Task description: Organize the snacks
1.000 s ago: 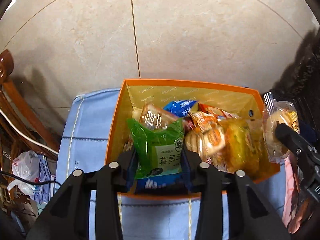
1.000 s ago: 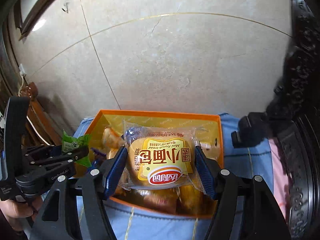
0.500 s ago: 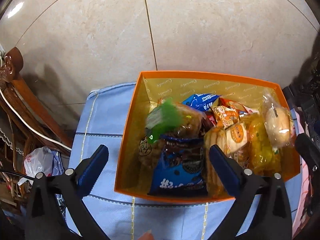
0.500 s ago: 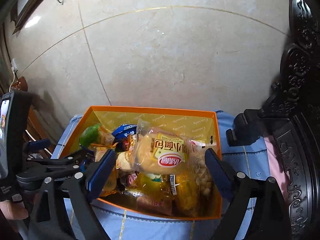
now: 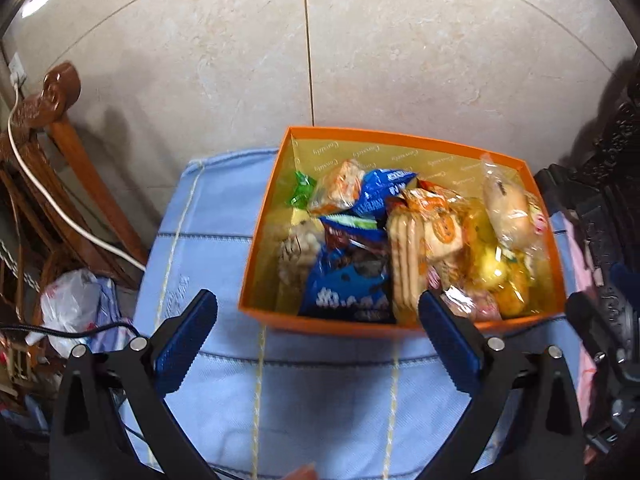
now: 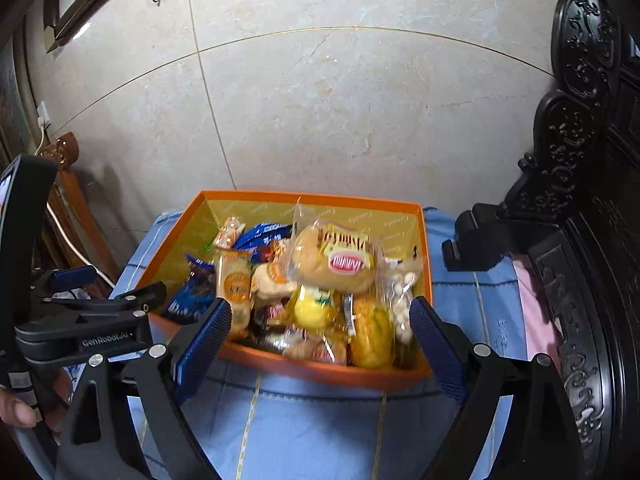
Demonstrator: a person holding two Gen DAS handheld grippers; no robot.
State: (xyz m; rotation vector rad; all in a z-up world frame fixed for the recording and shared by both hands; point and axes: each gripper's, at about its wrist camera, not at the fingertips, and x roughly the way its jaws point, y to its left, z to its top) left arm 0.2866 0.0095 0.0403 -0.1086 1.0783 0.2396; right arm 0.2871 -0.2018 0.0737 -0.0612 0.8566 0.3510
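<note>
Beige marble tiling backs a tabletop (image 5: 208, 240) draped in light blue cloth, on which I note an orange box (image 5: 352, 324) with repeated script on its gold lining, illegible to me. It is packed with snacks: a blue cookie packet (image 5: 348, 292), an orange-labelled cracker pack (image 5: 424, 240) and a wrapped bun (image 6: 336, 264) with a red-and-yellow label, blurred beyond reading. My left tool (image 5: 316, 344) and right tool (image 6: 320, 340) both stand wide and empty, near the box's front wall. "GenRobot.AI" is printed on the left tool's body.
</note>
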